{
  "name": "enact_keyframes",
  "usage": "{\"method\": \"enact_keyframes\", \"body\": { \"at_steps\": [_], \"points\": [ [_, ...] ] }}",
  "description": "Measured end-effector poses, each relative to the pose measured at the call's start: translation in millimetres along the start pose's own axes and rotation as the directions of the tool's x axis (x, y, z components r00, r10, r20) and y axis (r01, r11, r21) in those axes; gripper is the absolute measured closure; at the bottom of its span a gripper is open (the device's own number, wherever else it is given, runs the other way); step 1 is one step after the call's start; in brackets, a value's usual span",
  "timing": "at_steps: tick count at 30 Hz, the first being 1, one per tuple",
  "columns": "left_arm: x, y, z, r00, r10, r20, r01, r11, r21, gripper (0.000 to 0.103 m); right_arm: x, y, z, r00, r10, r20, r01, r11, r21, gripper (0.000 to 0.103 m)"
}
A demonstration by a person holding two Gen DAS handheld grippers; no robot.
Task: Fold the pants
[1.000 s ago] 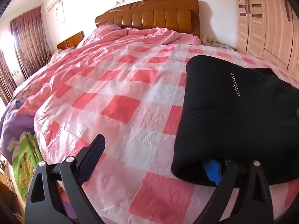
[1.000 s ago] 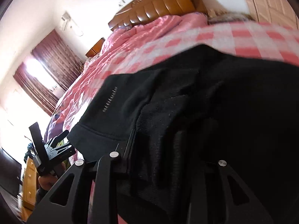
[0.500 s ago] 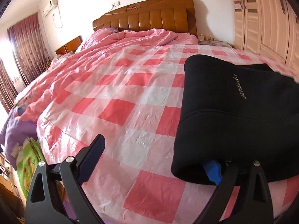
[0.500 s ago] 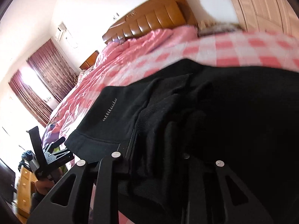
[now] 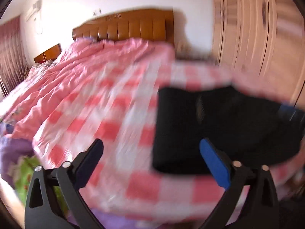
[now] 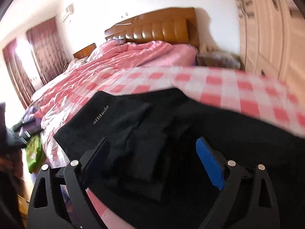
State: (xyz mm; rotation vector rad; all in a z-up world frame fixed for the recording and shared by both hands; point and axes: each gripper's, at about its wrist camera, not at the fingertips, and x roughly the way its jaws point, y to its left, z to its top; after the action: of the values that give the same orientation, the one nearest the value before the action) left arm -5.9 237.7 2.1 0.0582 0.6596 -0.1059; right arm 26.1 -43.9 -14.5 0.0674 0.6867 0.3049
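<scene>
Both claws [image 5: 152,164] [image 6: 152,158] just released folded pants [image 6: 133,126], now wide, empty; long axis unclear.

bed: pink checked quilt [image 5: 106,114] | headboard [image 5: 133,26]: brown wood, at wall | wardrobe [image 5: 257,34]: right side | curtains [image 6: 45,45]: dark red, left

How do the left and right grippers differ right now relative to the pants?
The left gripper frames mostly checked quilt, with the folded black pants behind its right finger only; the right gripper frames the pants themselves. The left's jaws edged wider; the right's have just sprung open from a narrow gap. Both stand open, gripping nothing.
</scene>
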Motion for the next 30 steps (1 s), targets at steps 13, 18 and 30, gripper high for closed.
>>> {"method": "enact_keyframes", "body": {
  "at_steps": [13,18,30],
  "points": [
    [116,-73,-17,0.981,0.054,-0.184,-0.026,0.988,0.153,0.001,76,37,-33,0.979,-0.071,-0.189,0.024,0.97,-0.242,0.013],
    [123,-72,-15,0.979,0.057,-0.196,-0.028,0.989,0.147,0.001,77,35,-36,0.98,-0.067,-0.187,0.022,0.973,-0.232,0.012],
    [123,-70,-15,0.977,0.061,-0.203,-0.037,0.992,0.119,0.001,73,37,-36,0.979,-0.077,-0.188,0.034,0.975,-0.219,0.01]
  ]
}}
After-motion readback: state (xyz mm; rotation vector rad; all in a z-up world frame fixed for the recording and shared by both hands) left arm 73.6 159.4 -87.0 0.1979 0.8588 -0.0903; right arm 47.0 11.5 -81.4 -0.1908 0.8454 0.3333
